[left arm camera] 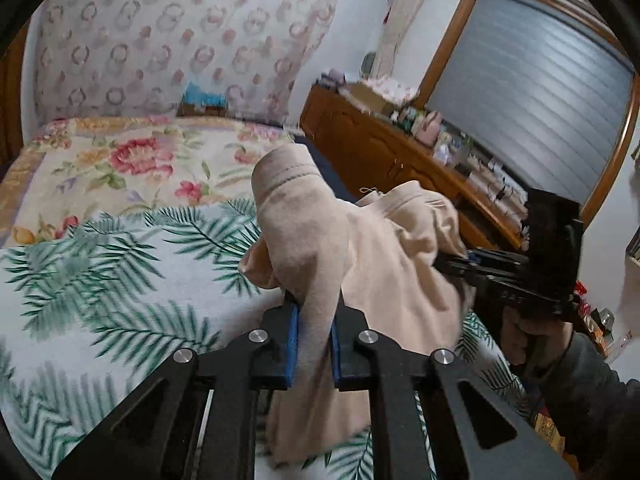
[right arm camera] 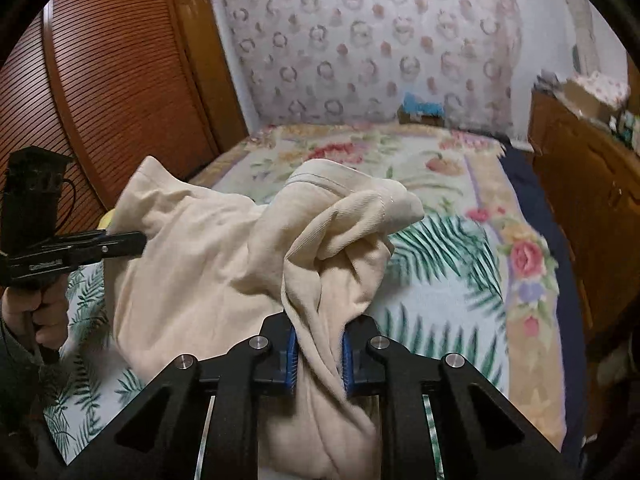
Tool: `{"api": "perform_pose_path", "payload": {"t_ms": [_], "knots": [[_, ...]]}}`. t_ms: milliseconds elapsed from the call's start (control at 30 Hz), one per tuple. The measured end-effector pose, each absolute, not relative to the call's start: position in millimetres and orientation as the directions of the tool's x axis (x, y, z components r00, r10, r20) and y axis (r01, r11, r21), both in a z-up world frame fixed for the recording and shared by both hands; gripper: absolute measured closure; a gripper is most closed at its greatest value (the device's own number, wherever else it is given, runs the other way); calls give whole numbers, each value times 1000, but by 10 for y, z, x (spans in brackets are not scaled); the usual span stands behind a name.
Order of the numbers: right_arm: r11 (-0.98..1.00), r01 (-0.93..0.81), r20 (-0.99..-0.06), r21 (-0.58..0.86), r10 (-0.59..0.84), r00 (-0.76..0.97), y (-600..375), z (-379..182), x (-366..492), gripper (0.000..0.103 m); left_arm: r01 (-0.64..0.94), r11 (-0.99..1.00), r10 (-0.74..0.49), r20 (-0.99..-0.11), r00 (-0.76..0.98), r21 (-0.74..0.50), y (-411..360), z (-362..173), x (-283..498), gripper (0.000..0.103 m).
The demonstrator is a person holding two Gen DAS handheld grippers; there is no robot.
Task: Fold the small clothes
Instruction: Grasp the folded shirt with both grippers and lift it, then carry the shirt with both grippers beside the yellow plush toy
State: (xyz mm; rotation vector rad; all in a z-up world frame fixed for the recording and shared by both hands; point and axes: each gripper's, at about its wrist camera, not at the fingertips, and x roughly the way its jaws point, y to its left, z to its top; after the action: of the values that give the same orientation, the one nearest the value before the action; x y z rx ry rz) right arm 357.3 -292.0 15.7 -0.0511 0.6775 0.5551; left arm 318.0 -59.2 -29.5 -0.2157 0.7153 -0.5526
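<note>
Black two-finger left gripper (left arm camera: 314,320) w/ blue pads is sitting nearest the lens in the left wrist view, and its jaws are clamping on a bunched fold of the small beige cotton garment (left arm camera: 360,264). Cloth is filling the gap between the pads and is hanging down below them. Black right gripper (right arm camera: 320,344), also w/ blue pads, is doing the same in its own view: jaws are pressing on a thick twisted fold of the garment. So both tools are closed on fabric, neither is standing apart.

Garment is hanging in the air between the 2 grippers, above the white bedspread with green palm-leaf print (left arm camera: 100,280). It is not lying flat; the upper hem is flopping over each gripper and the middle is sagging and crumpled. I think it is being held at 2 points approx. on opposite sides so that its weight is pulling it open, which is needed before a fold can be laid.

Each view is showing the other gripper from the side, w/ a hand (right arm camera: 44,312) around the handle, and a dark sleeve.

Behind, a floral quilt (right arm camera: 360,152), a patterned padded headboard (right arm camera: 360,40), a wooden louvred wardrobe door (right arm camera: 100,80) and a wooden dresser (left arm camera: 380,148) w/ small items are standing around; background is somewhat blurry.

Risk, imo: grips are on bunched cloth, not clean corners, so the piece may be spreading unevenly.
</note>
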Motion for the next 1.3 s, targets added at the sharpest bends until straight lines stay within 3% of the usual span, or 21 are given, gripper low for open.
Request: {"api": "perform_pose_path", "payload": {"t_ms": [367, 667, 1300], "knots": [[727, -682, -576, 79, 591, 564, -1749, 249, 3664, 86, 235, 912, -387, -515, 765, -336, 612, -148, 2537, 89], [593, -805, -602, -19, 636, 483, -429, 139, 4026, 87, 43, 927, -252, -536, 806, -373, 1555, -499, 2309, 89], [371, -921, -682, -119, 644, 347, 1431, -147, 4828, 89, -146, 887, -138, -552, 822, -439, 2183, -935, 2053, 89]]}}
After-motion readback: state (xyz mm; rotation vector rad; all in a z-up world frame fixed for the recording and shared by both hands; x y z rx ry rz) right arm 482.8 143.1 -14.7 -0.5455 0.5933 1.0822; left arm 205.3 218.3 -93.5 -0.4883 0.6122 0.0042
